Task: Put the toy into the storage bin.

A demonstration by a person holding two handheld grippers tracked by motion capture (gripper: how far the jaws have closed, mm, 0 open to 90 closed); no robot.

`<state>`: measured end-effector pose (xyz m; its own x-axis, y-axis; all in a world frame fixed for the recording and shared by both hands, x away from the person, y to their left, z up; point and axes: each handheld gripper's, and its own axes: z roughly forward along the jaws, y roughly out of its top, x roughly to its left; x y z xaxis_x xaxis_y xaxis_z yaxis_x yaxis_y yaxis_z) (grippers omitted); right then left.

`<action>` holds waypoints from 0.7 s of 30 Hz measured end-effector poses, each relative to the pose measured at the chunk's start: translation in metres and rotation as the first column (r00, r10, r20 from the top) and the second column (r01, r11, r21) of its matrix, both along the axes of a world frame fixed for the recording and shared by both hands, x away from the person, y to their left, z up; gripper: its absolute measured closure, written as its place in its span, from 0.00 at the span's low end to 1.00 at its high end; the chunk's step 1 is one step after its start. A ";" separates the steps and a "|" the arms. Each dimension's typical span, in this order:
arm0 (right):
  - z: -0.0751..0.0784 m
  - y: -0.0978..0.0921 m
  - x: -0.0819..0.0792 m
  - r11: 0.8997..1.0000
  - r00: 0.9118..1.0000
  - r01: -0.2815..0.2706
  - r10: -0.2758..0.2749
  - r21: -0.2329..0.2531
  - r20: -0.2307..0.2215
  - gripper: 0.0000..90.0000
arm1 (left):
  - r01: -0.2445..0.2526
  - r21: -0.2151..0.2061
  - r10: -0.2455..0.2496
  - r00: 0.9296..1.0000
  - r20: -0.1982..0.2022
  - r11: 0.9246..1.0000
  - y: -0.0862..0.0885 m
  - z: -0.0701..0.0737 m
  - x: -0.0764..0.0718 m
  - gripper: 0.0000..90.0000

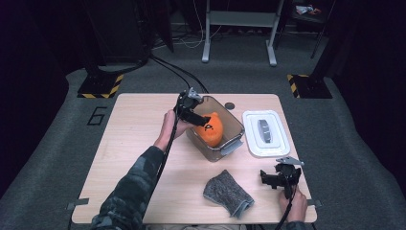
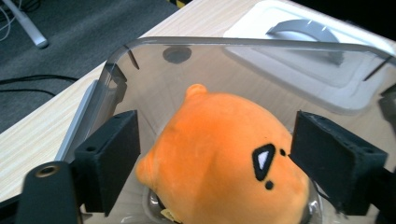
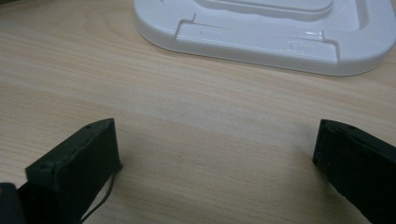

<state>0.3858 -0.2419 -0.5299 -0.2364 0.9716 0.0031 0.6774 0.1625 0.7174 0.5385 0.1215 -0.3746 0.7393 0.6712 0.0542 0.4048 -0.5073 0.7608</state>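
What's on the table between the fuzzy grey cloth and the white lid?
Mostly bare wood. In the high view the right gripper sits over the table between the grey cloth and the white lid, jaws open, holding nothing.

You see an orange plush toy [image 1: 210, 129] with black-and-white marks in a clear, smoky box [image 1: 236, 125]. The lid [image 1: 252, 136] is white with a grey handle. The cloth [image 1: 228, 192] is speckled grey. Your claws [image 1: 205, 118] are black, your sleeve [image 1: 130, 191] camouflage, the bench [image 1: 139, 139] pale wood.
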 end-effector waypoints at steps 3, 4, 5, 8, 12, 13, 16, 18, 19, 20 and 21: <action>0.000 0.000 0.000 1.000 1.000 -0.003 0.003 -0.002 0.001 0.00 | 0.000 0.002 0.000 1.000 0.005 1.000 0.007 0.002 -0.006 0.16; 0.000 0.000 0.000 1.000 1.000 -0.002 0.002 -0.002 0.001 0.00 | -0.006 0.000 0.006 1.000 0.014 1.000 0.009 0.003 -0.008 0.16; 0.000 0.000 0.000 1.000 1.000 -0.002 0.002 -0.002 0.001 0.00 | -0.008 -0.012 0.008 1.000 0.021 1.000 0.013 0.003 -0.011 0.16; 0.000 0.000 0.000 1.000 1.000 -0.003 0.003 -0.002 0.001 0.00 | -0.015 -0.016 0.015 1.000 0.028 1.000 0.020 0.003 -0.017 0.13; 0.000 0.000 0.000 1.000 1.000 -0.001 0.001 -0.001 0.000 0.00 | -0.028 -0.015 0.028 0.999 0.039 1.000 0.032 0.003 -0.027 0.11; 0.000 0.000 0.000 1.000 1.000 -0.002 0.002 -0.002 0.001 0.00 | -0.032 -0.012 0.032 0.998 0.045 0.999 0.035 0.003 -0.029 0.10; 0.000 0.000 0.000 1.000 1.000 -0.002 0.002 -0.002 0.001 0.00 | -0.037 -0.005 0.037 0.998 0.059 0.999 0.045 0.001 -0.037 0.10; 0.000 0.000 0.000 1.000 1.000 0.002 -0.002 0.000 -0.002 0.00 | -0.043 0.008 0.042 0.997 0.061 0.999 0.050 0.000 -0.042 0.08; 0.000 0.000 0.000 1.000 1.000 0.001 -0.001 0.000 -0.002 0.00 | -0.049 -0.003 0.049 0.996 0.069 0.999 0.053 -0.002 -0.045 0.08; 0.000 0.000 0.000 1.000 1.000 -0.003 0.003 -0.002 0.001 0.00 | -0.050 0.006 0.049 0.996 0.069 0.999 0.056 -0.002 -0.047 0.08; 0.000 0.000 0.000 1.000 1.000 -0.001 0.001 -0.001 0.000 0.00 | -0.053 0.004 0.053 0.996 0.069 0.999 0.059 -0.004 -0.049 0.08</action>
<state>0.3858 -0.2420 -0.5299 -0.2373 0.9714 0.0020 0.6774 0.1640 0.7171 0.4893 0.1810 -0.3783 0.6971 0.7088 0.1083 0.3777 -0.4913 0.7848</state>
